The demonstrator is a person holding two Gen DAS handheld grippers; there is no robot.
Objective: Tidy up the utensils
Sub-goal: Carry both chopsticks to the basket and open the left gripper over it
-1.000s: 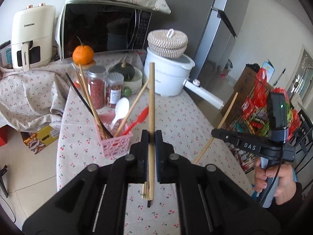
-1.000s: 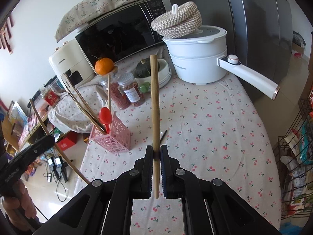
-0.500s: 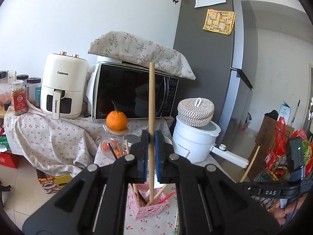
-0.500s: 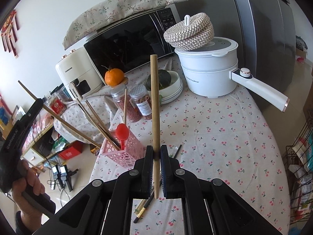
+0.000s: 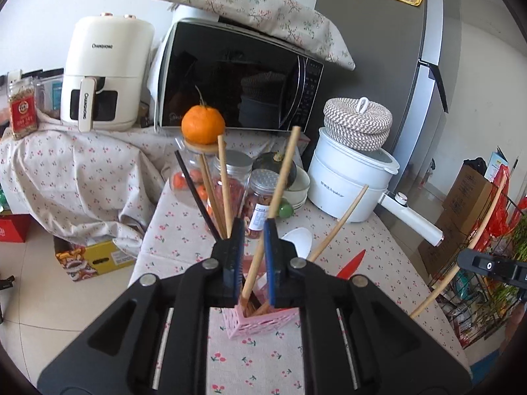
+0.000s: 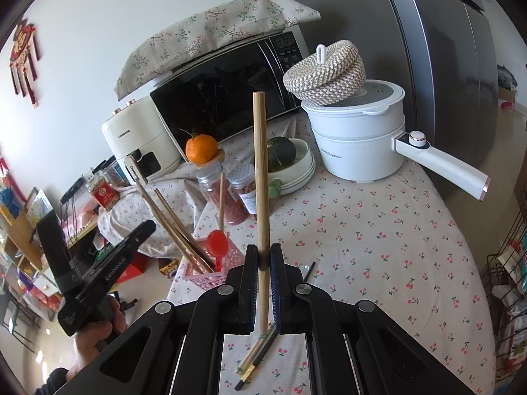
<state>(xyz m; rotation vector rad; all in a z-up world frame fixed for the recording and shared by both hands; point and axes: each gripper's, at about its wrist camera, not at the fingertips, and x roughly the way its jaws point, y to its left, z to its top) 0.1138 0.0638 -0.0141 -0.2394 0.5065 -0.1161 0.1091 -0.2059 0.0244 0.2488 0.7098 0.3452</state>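
Note:
A pink perforated basket (image 5: 260,321) stands on the cherry-print tablecloth and holds several chopsticks, a white spoon (image 5: 298,240) and a red spoon (image 6: 217,245). My left gripper (image 5: 253,227) is open right above the basket; a wooden chopstick (image 5: 280,184) leans loose between its jaws, its lower end in the basket. My right gripper (image 6: 262,255) is shut on a wooden chopstick (image 6: 261,177), held upright above the table to the right of the basket (image 6: 204,271). A few more chopsticks (image 6: 255,357) lie on the cloth under the right gripper.
Behind the basket stand glass jars (image 5: 230,181) with an orange (image 5: 203,125) on one, a bowl with a squash (image 6: 280,153), a white pot (image 6: 359,135) with a long handle, a microwave (image 5: 237,75) and an air fryer (image 5: 105,75). The table edge drops off at the left.
My left gripper has tilted down over the basket and opened, and its chopstick now stands in the basket. My right gripper still holds its chopstick, a little closer to the basket.

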